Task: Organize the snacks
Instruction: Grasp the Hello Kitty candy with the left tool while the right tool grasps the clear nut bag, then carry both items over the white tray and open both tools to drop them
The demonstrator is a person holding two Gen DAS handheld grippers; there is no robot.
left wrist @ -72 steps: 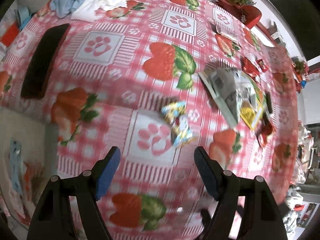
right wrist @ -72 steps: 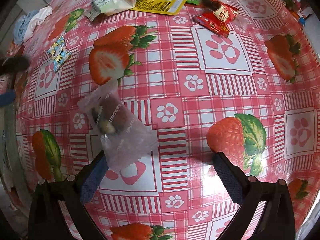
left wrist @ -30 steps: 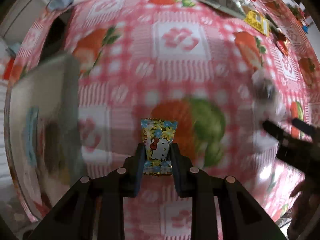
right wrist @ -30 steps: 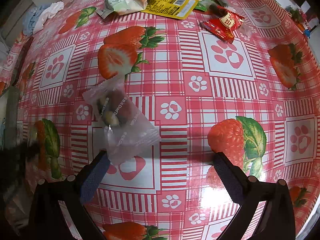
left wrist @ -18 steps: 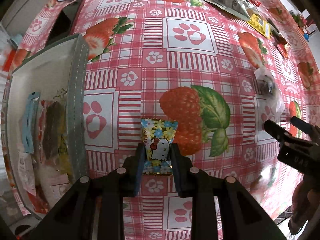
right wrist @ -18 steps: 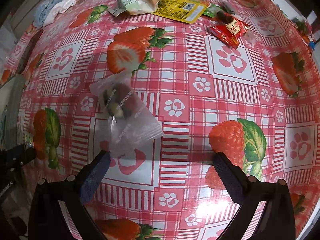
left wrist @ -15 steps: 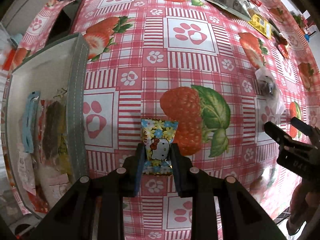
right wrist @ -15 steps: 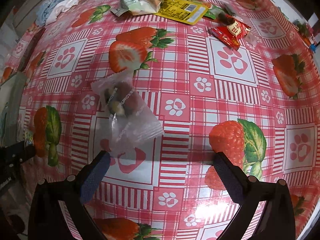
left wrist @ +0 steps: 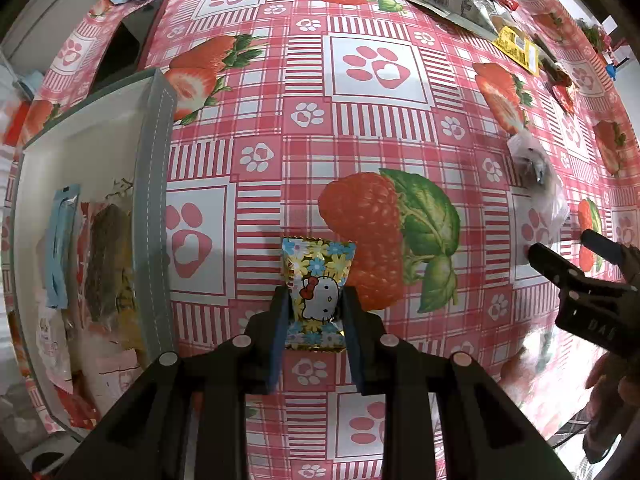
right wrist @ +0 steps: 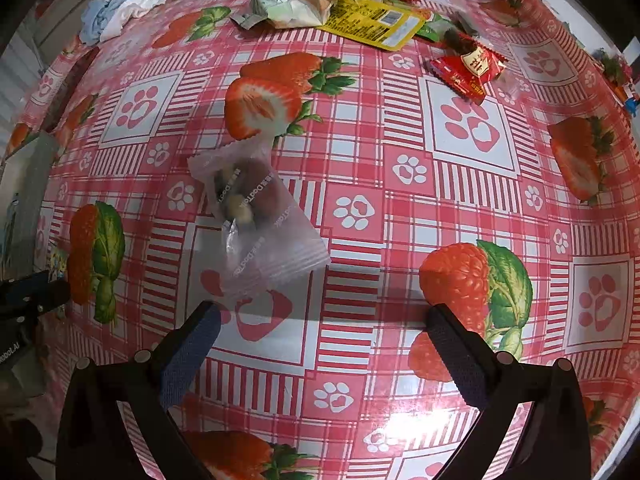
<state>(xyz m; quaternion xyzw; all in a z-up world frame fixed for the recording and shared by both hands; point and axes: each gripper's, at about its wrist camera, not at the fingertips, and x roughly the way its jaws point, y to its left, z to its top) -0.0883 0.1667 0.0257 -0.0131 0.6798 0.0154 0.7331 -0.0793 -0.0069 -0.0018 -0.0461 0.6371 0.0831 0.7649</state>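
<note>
Your left gripper [left wrist: 314, 312] is pinching the floral candy packet [left wrist: 317, 292] above the strawberry tablecloth [left wrist: 376, 128]; a grey bin [left wrist: 154, 184], seemingly holding snacks, sits left. Your right gripper [right wrist: 324, 344] is gaping, the clear packet [right wrist: 256, 216] just ahead.

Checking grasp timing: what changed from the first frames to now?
The left gripper went from open above the table to shut on the Hello Kitty candy, lifted near the grey bin. The right gripper stays open by the clear snack packet, untouched.
</note>
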